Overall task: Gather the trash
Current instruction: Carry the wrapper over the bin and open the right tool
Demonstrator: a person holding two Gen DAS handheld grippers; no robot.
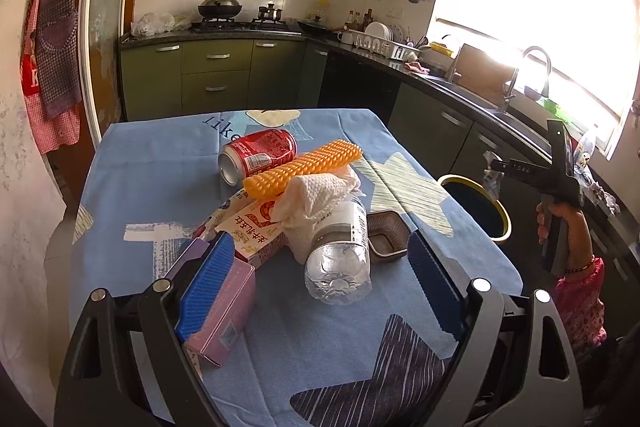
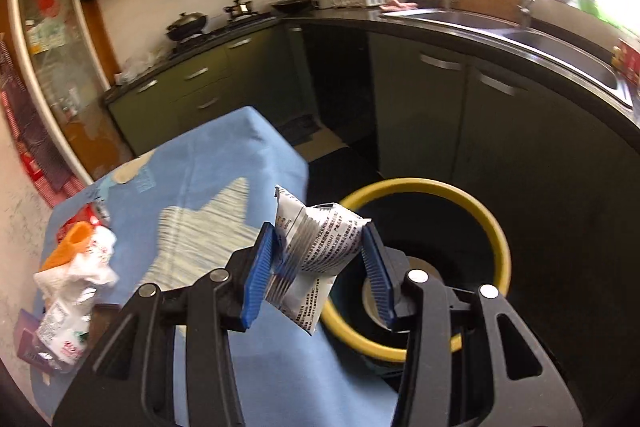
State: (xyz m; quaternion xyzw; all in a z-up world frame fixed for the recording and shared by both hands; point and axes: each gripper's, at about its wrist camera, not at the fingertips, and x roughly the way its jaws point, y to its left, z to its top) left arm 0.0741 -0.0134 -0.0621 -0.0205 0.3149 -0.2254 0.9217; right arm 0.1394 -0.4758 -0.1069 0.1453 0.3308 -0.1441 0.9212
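Now right gripper (image 2: 320,259) pinches crumpled white wrapper (image 2: 316,247) above yellow-rimmed bin (image 2: 496,227); left gripper (image 1: 320,259) gapes wide, empty, over table (image 1: 160,179).

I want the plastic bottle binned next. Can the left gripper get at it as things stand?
Probably yes: the left gripper stands open with the plastic bottle lying between its jaws on the table. A crumpled paper towel drapes the bottle's far end.

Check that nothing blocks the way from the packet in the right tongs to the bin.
Nothing visible does. The crumpled white printed packet, clamped in the right tongs, hangs at the near rim of the yellow-rimmed black bin, whose mouth is open.
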